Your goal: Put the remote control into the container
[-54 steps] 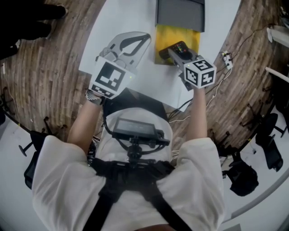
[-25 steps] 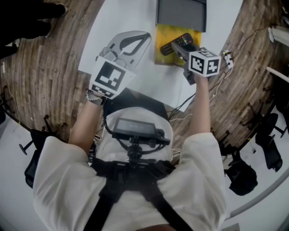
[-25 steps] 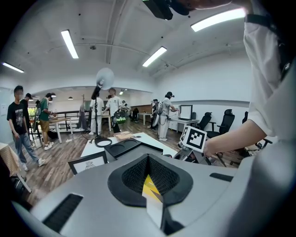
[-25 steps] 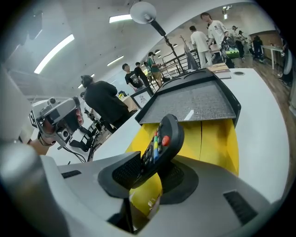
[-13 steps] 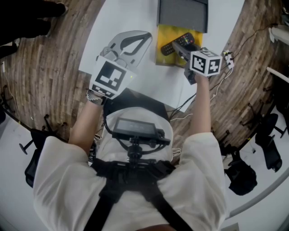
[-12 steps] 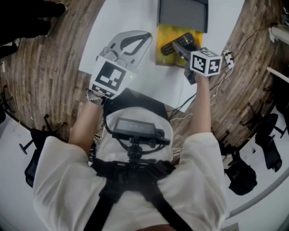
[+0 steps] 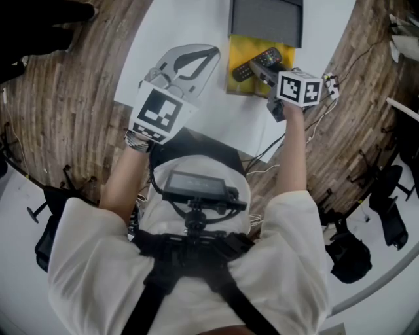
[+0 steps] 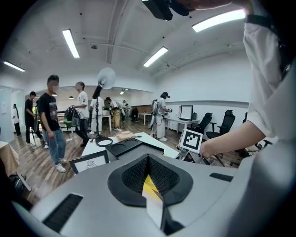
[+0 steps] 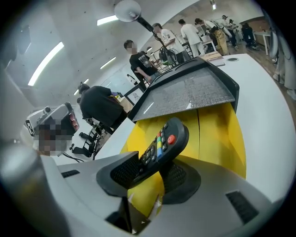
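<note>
You have a broad white surface (image 7: 196, 39) under you; at its far edge sits the grey container (image 7: 265, 19), and a yellow sheet (image 7: 241, 84) lies just near of it, its far end tucked under the container's near lip.

Your left hand-held gripper (image 7: 203, 59) hangs over the surface to the left of the sheet, well apart from the work; its pads meet at the tips with nothing between them; leave it parked there, clear of the other's path.

Your right hand-held gripper (image 7: 258, 65) points down and far-left over the sheet; its jaws stand part-way apart and have just been opening; the near end of the remote control (image 9: 162, 146) is between them, lying crooked across both pads with its buttons rolled to the left.

The remote is over the yellow sheet, near of the container and, as I judge it, not yet inside.

That hold looks slack and lopsided, out at one end of a long body; it could swing or slip. Let the jaws go no wider here; close firmly first; carry the remote far until it is over the container's opening, which no view shows plainly; lower it, then release.
</note>
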Motion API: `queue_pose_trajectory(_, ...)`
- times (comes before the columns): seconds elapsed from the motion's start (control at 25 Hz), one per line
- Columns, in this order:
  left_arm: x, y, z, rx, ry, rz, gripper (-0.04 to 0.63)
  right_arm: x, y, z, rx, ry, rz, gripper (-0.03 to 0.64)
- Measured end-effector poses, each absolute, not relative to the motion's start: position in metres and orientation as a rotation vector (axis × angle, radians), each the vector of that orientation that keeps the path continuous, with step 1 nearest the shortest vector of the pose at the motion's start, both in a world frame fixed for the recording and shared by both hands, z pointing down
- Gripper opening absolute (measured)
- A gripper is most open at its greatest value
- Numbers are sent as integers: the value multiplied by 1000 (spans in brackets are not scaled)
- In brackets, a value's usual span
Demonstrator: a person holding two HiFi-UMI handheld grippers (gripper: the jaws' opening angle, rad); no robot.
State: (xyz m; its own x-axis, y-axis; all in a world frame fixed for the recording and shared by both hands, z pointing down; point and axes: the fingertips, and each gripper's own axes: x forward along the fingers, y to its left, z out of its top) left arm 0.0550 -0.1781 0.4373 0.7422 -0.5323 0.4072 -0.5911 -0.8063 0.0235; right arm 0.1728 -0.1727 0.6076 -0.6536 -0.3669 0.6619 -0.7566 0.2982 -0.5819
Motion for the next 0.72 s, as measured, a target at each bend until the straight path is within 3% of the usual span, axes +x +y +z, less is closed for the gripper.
queue_pose_trajectory(0.72, 56, -172, 434, 2805, -887, 574, 11, 178, -177, 623, 1009, -2086, 1327, 173)
